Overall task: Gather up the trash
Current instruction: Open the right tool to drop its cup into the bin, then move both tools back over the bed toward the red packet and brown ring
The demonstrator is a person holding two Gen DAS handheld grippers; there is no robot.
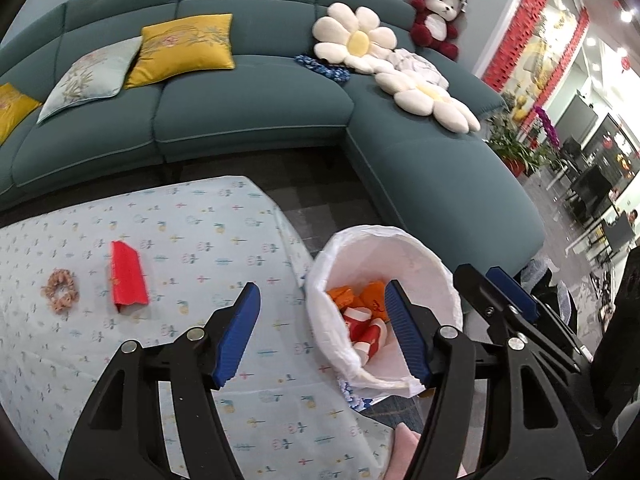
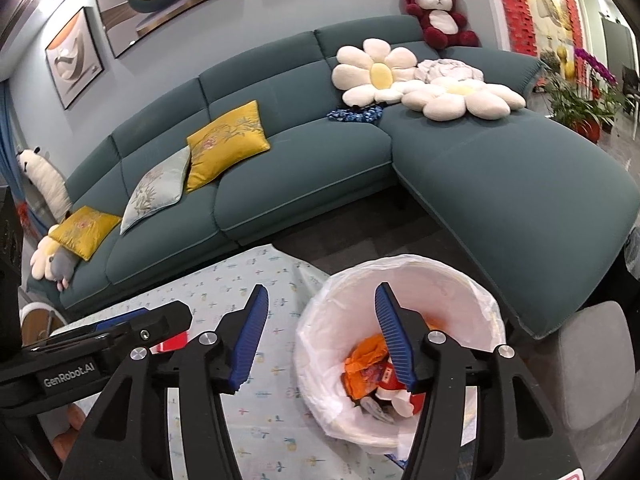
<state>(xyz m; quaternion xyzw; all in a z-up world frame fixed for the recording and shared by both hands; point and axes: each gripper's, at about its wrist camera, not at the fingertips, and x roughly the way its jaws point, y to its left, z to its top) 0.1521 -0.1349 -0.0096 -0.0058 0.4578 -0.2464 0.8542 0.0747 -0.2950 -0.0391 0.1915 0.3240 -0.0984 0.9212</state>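
Note:
A white-lined trash bin (image 1: 424,264) stands at the table's right edge; it also shows in the right wrist view (image 2: 460,284). Orange and red-white wrappers (image 1: 362,316) lie inside it, also seen in the right wrist view (image 2: 368,368). A red folded packet (image 1: 127,278) lies on the patterned tablecloth (image 1: 224,232) to the left, next to a pink scrunchie (image 1: 60,290). My left gripper (image 1: 322,300) is open and empty over the table edge and bin rim. My right gripper (image 2: 322,304) is open and empty beside it, above the bin; it shows in the left wrist view (image 1: 492,280).
A teal L-shaped sofa (image 1: 256,104) runs behind the table with yellow and pale cushions (image 1: 184,48), flower cushions (image 1: 352,36) and a red plush toy (image 1: 436,16). A grey stool (image 2: 592,360) stands right of the bin. Potted plants (image 2: 580,108) stand at far right.

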